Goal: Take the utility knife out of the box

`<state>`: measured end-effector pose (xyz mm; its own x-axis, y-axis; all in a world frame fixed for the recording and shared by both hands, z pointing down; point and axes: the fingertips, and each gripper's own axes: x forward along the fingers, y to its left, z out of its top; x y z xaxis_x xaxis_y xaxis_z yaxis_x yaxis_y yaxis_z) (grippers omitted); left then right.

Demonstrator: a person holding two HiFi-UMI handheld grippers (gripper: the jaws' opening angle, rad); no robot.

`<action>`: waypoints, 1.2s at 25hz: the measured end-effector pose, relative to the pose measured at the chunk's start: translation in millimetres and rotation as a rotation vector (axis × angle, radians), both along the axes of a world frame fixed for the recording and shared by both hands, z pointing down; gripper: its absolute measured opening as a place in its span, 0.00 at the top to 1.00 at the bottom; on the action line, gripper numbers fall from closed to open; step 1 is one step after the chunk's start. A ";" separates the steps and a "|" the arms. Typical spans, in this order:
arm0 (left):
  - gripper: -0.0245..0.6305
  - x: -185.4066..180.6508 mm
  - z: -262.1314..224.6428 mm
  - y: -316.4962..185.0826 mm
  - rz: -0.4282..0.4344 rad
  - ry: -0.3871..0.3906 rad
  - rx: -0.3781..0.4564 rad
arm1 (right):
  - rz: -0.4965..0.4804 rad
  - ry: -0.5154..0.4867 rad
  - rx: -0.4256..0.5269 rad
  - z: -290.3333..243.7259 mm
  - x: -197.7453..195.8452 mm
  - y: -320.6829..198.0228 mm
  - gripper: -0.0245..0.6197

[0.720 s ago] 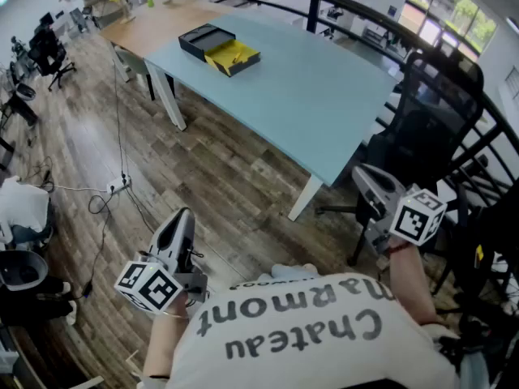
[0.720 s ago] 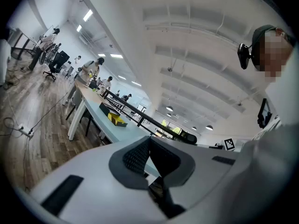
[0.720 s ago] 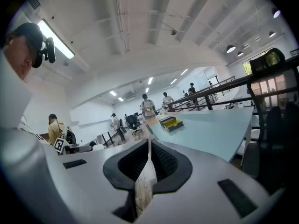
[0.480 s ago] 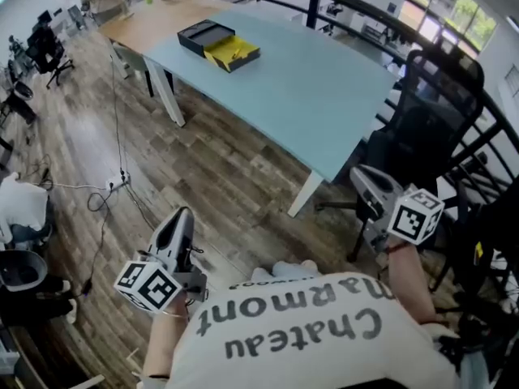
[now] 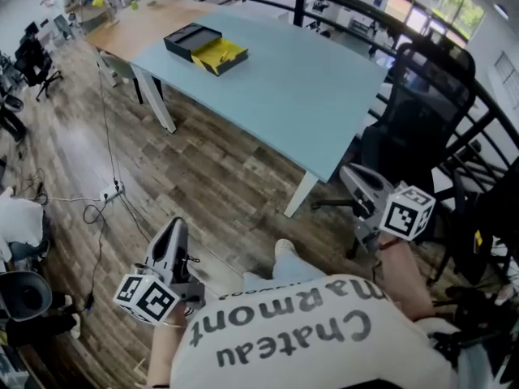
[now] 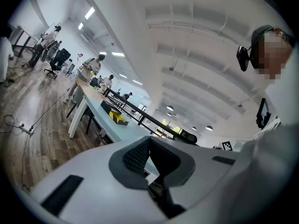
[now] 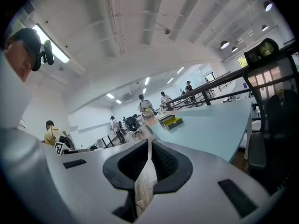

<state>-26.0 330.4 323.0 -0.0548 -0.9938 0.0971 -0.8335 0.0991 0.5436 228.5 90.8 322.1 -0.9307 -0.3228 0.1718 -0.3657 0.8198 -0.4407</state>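
Pale blue worktop (image 5: 308,96), black-and-yellow box (image 5: 195,40) at eleven o'clock, brown wood-plank floor (image 5: 211,177), black-and-white marker cube (image 5: 147,296) at seven o'clock, white shirt (image 5: 300,355) with dark lettering.

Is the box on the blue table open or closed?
Open: the box shows a black half and a yellow half side by side. Its contents are too small to tell.
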 end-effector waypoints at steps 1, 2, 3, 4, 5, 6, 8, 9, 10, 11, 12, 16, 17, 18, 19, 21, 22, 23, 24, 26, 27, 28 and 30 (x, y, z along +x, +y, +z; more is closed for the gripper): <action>0.96 -3.1 -0.4 -0.9 -0.004 0.004 0.012 | -0.010 -0.008 0.006 -1.0 -5.5 -1.5 0.89; 0.96 -7.1 -2.6 -2.9 -0.007 0.001 0.030 | -0.020 -0.019 0.017 -3.3 -12.5 -4.5 0.89; 0.96 -11.4 -6.5 -5.8 -0.008 -0.011 0.050 | -0.031 -0.030 0.028 -5.5 -20.6 -8.8 0.89; 0.96 -15.4 -11.0 -9.7 -0.006 -0.032 0.068 | -0.043 -0.039 0.035 -6.4 -29.2 -14.2 0.89; 0.96 -19.3 -14.5 -14.4 -0.002 -0.059 0.080 | -0.054 -0.045 0.039 -5.6 -38.2 -20.5 0.89; 0.96 -23.2 -15.9 -20.1 0.002 -0.087 0.082 | -0.065 -0.048 0.042 -3.9 -47.3 -27.9 0.89; 0.96 -30.0 -13.9 -34.9 0.016 -0.134 0.070 | -0.079 -0.048 0.047 -0.5 -65.0 -45.7 0.89; 0.96 -31.4 -12.5 -44.3 0.031 -0.154 0.060 | -0.083 -0.046 0.043 1.6 -72.6 -55.5 0.89; 0.96 -31.9 -11.8 -54.8 0.047 -0.173 0.049 | -0.089 -0.046 0.035 4.3 -79.3 -65.3 0.89; 0.96 -32.9 -11.9 -66.2 0.060 -0.190 0.038 | -0.096 -0.044 0.026 7.3 -85.6 -75.2 0.89; 0.96 -35.5 -12.6 -78.1 0.066 -0.205 0.027 | -0.103 -0.039 0.020 10.1 -91.8 -85.4 0.89; 0.96 -57.6 -17.3 -120.1 0.034 -0.199 0.016 | -0.126 -0.027 0.009 16.5 -121.4 -127.8 0.89; 0.96 -63.4 -17.3 -128.9 0.024 -0.182 0.019 | -0.131 -0.034 0.003 15.5 -130.0 -137.5 0.89; 0.96 -68.9 -16.6 -137.6 0.014 -0.162 0.021 | -0.138 -0.041 -0.003 14.1 -138.6 -146.6 0.89; 0.96 -74.4 -15.3 -146.3 0.003 -0.142 0.020 | -0.146 -0.045 -0.007 13.4 -146.6 -155.2 0.89; 0.96 -86.1 -11.2 -163.1 -0.024 -0.112 0.018 | -0.163 -0.041 -0.007 16.2 -160.6 -172.6 0.89; 0.96 -92.6 -8.5 -170.8 -0.041 -0.103 0.019 | -0.167 -0.037 -0.010 20.7 -166.6 -182.1 0.89; 0.96 -98.8 -5.1 -177.6 -0.058 -0.096 0.019 | -0.166 -0.034 -0.019 26.7 -172.0 -191.6 0.89; 0.96 -103.5 -1.2 -183.1 -0.073 -0.086 0.019 | -0.166 -0.036 -0.036 33.1 -176.6 -199.9 0.89; 0.96 -107.7 8.0 -190.1 -0.095 -0.055 0.007 | -0.172 -0.049 -0.083 44.9 -184.1 -209.5 0.89; 0.96 -108.5 12.5 -192.6 -0.099 -0.039 -0.004 | -0.179 -0.055 -0.105 50.4 -187.6 -211.2 0.89; 0.96 -109.6 16.5 -195.1 -0.100 -0.027 -0.016 | -0.187 -0.054 -0.120 55.4 -191.1 -211.7 0.89; 0.96 -113.5 21.7 -200.0 -0.099 -0.023 -0.038 | -0.196 -0.033 -0.129 64.6 -196.2 -213.3 0.89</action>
<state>-139.5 130.4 344.7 -0.1550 -0.9790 0.1325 -0.8305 0.2018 0.5191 32.3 -122.6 386.7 -0.9793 -0.1128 0.1683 -0.1887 0.8097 -0.5556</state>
